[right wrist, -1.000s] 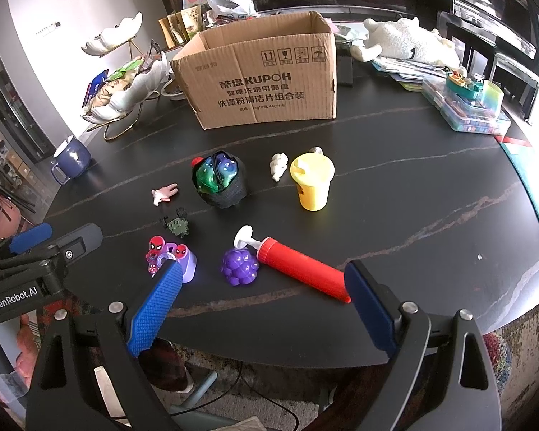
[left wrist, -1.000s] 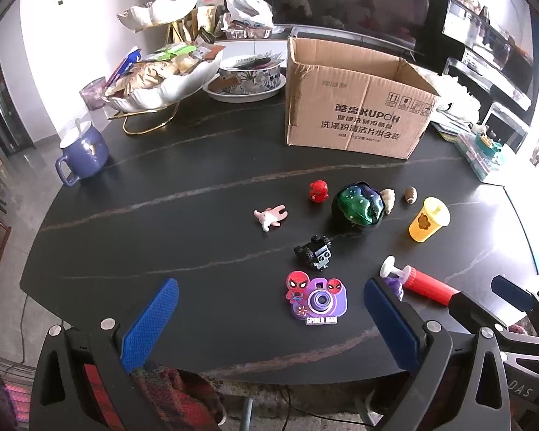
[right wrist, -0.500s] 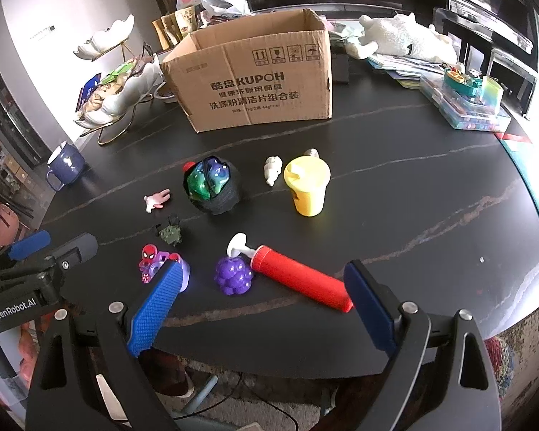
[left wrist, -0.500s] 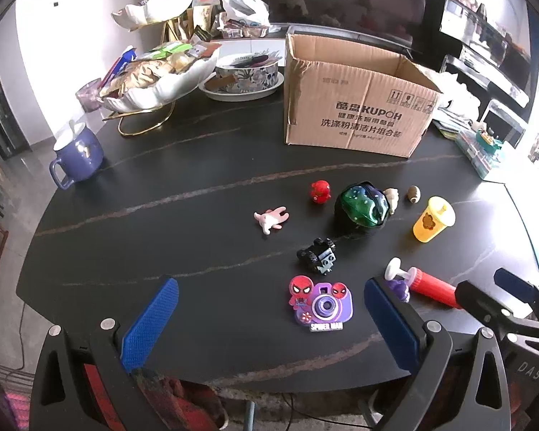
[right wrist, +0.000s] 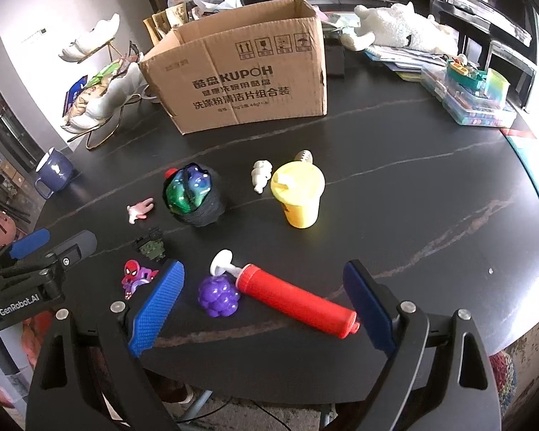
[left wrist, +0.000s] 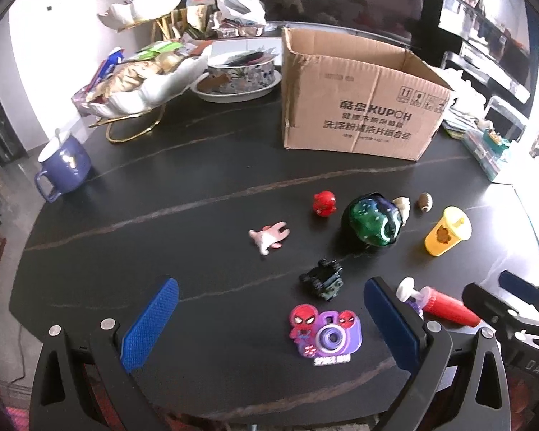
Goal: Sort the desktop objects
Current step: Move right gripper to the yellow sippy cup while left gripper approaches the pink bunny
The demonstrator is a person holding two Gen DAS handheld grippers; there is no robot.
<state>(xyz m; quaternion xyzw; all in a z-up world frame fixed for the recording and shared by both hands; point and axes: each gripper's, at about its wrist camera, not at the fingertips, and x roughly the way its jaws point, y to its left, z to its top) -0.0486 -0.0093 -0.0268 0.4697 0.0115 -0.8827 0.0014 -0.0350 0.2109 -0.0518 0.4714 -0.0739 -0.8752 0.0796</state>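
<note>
Dark stone with pale veins makes up the table [left wrist: 161,194], and a cardboard box [left wrist: 359,115] stands open toward its far edge.

Left wrist view: the left claw [left wrist: 269,323] hangs over the near edge, fingers wide apart and holding nothing. A flat Spider-Man camera [left wrist: 325,334] lies between the fingertips, just inside the near edge. It looks like light, stiff plastic, best pinched across its thin sides. Just beyond it sits a small dark truck [left wrist: 323,278], then a pink figure [left wrist: 268,236] and a red figure [left wrist: 325,203]. All are hard, light and small enough to slip from a loose pinch.

Right wrist view: the right claw [right wrist: 264,301] is also spread and empty above the near edge. A red pump [right wrist: 294,296] lies slantwise between its fingers, its white handle pointing away. It is a smooth, rigid cylinder that may roll, so I would grip mid-barrel. Touching it on the left is a purple grape toy [right wrist: 219,296], probably soft. Farther in stand a yellow cup [right wrist: 298,194], light and tippable, and a green ball [right wrist: 194,194] in black netting.
</note>
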